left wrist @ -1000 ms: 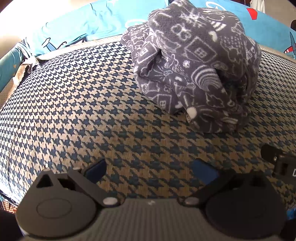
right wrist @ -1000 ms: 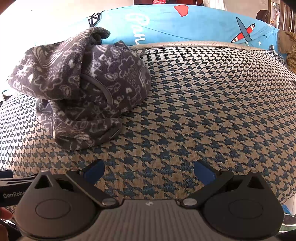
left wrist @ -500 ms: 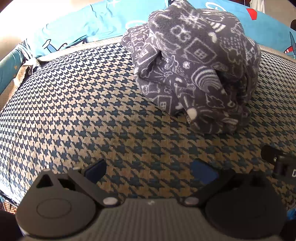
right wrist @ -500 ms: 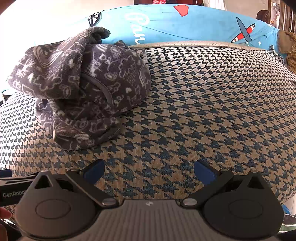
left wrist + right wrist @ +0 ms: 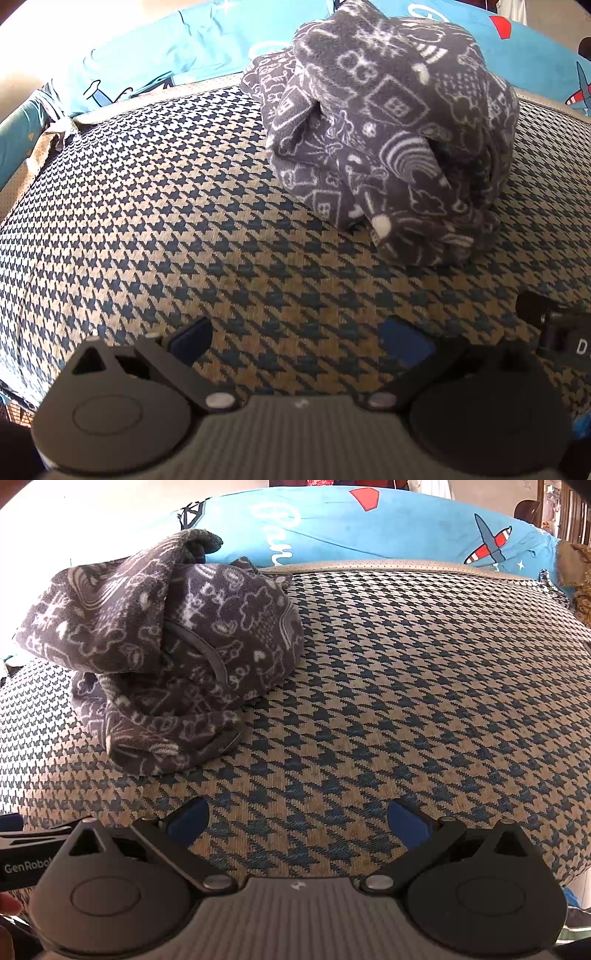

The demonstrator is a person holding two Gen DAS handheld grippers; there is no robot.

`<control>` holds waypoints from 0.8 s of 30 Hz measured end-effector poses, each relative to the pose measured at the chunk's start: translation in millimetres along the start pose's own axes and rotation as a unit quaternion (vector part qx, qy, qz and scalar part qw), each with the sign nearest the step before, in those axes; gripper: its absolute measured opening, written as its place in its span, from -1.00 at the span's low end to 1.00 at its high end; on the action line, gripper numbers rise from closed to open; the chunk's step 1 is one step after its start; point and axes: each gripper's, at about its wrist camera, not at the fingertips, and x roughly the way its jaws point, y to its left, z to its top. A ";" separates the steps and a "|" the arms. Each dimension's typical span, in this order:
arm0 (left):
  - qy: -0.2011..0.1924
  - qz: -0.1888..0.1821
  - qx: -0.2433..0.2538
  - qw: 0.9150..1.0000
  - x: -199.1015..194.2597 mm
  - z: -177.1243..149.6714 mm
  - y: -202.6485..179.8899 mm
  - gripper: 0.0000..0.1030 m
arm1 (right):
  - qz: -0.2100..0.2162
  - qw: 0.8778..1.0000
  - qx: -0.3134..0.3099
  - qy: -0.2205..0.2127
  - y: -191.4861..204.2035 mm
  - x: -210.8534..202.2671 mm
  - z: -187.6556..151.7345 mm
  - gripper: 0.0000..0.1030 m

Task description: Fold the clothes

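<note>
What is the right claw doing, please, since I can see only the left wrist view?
Observer: The right claw is open, with only the houndstooth cushion showing between its pads; it holds nothing.
Operator: Thank you. Where does the garment lie from that claw?
Observer: The grey fleece garment lies crumpled ahead and to the claw's left, apart from it.
Operator: Is any edge showing on that side?
Observer: Yes, a curved grey trim band runs across the face of the heap.
</note>
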 end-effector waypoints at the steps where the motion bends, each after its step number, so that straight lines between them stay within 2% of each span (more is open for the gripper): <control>1: 0.000 0.000 -0.001 1.000 0.0 -0.2 0.0 1.00 | 0.001 1.000 0.000 0.000 0.2 0.0 -0.2 1.00; 18: 0.000 0.008 -0.005 1.000 1.4 -2.3 2.9 1.00 | -0.002 1.000 -0.006 0.012 2.0 4.2 -5.4 1.00; 24: -0.003 -0.015 0.008 1.000 -5.8 -1.6 1.0 1.00 | 0.001 1.000 -0.007 0.014 2.9 3.8 -6.8 1.00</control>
